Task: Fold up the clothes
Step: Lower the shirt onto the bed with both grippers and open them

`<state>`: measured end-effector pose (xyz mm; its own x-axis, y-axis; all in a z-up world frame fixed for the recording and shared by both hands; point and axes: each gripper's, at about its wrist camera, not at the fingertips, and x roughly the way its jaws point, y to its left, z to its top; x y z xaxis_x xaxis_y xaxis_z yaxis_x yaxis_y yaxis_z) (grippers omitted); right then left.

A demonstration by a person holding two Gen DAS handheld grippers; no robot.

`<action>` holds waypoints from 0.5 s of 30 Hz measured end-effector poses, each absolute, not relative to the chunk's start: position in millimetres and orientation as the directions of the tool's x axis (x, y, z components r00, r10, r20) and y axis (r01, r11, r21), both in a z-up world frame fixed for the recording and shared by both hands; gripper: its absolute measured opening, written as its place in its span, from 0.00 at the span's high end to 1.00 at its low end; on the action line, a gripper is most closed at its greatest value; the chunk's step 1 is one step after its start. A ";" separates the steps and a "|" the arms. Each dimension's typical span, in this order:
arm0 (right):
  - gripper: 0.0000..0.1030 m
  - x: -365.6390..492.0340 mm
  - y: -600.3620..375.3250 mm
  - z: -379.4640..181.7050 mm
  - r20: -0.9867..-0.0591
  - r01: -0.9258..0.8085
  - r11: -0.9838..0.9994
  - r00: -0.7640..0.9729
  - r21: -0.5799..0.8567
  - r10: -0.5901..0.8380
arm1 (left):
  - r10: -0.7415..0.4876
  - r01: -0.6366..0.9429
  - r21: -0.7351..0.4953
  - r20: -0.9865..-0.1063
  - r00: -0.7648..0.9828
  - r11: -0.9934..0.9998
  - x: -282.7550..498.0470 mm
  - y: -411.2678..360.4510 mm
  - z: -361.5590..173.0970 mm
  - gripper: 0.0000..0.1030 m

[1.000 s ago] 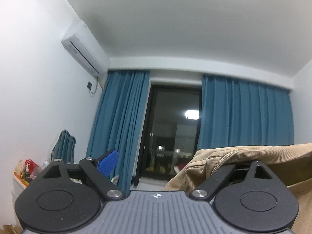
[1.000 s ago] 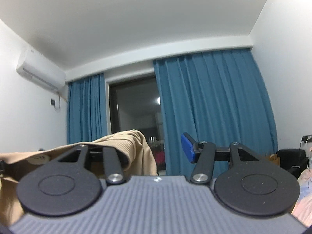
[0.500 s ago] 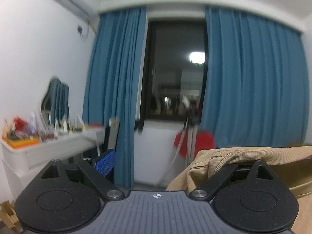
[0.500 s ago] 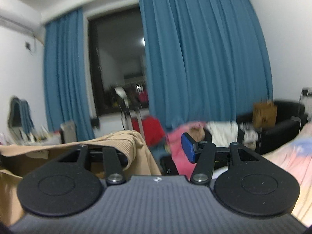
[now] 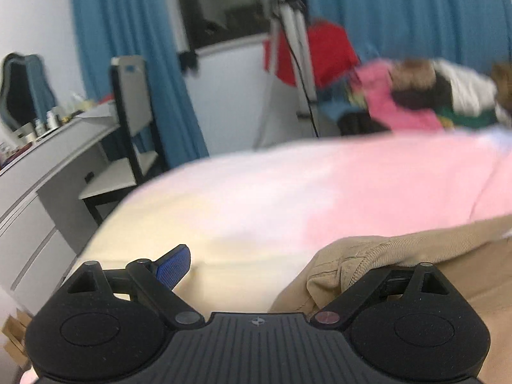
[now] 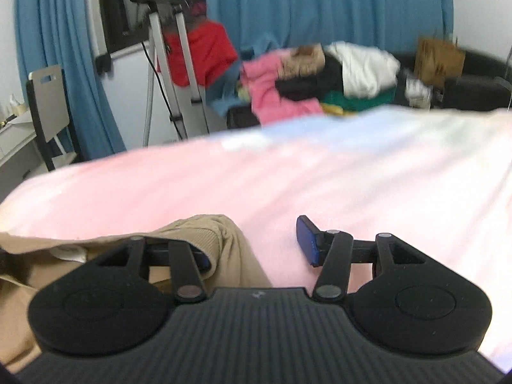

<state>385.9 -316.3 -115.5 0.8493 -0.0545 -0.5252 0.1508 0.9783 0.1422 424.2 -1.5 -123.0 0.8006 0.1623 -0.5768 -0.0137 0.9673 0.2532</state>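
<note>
A tan garment (image 5: 400, 249) hangs over the right finger of my left gripper (image 5: 281, 268), and its other end (image 6: 204, 233) hangs over the left finger of my right gripper (image 6: 256, 243). Both grippers have their jaws spread wide, with one blue pad bare in each view. The cloth is draped on a finger, not pinched. Both grippers hover low over a bed with a pink and cream cover (image 6: 320, 176). The garment's lower part is hidden below the grippers.
A pile of mixed clothes (image 6: 320, 76) lies beyond the bed's far edge. A tripod stand (image 6: 163, 48) with a red garment stands before blue curtains (image 6: 320, 3). A grey desk and chair (image 5: 128, 121) are at left. A black sofa (image 6: 473, 89) is at far right.
Both grippers have tilted down from the ceiling and curtains to the bed, with the tan garment still hung over their inner fingers. The jaws have stayed spread.
</note>
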 end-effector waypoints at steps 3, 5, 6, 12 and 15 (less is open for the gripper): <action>0.43 386.5 -314.4 -116.6 -0.538 0.117 0.986 0.842 0.117 -0.036 | 0.183 -0.008 0.294 -0.572 0.800 0.956 427.7 -3.4 -139.9 0.03; 0.37 387.5 -312.4 -114.1 -0.549 0.090 0.992 0.836 0.091 -0.025 | 0.194 -0.011 0.305 -0.575 0.795 0.952 428.7 -3.6 -139.7 0.03; 0.34 389.5 -311.6 -113.1 -0.561 0.074 0.994 0.828 0.077 -0.018 | 0.202 -0.010 0.317 -0.578 0.791 0.948 427.6 -5.3 -136.9 0.03; 0.25 381.0 -298.5 -94.3 -0.604 0.017 1.000 0.797 -0.020 -0.025 | 0.298 0.078 0.546 -0.566 0.769 0.834 402.1 -38.8 -102.0 0.02; 0.25 368.6 -288.0 -81.9 -0.605 -0.015 0.999 0.796 -0.034 -0.009 | 0.348 0.109 0.626 -0.559 0.753 0.772 396.4 -55.3 -95.3 0.00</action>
<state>368.6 -288.0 -81.9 0.7963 -0.0087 -0.6048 -0.0150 0.9993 -0.0342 396.4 -55.3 -95.3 0.7528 0.3476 -0.5590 0.1086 0.7720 0.6263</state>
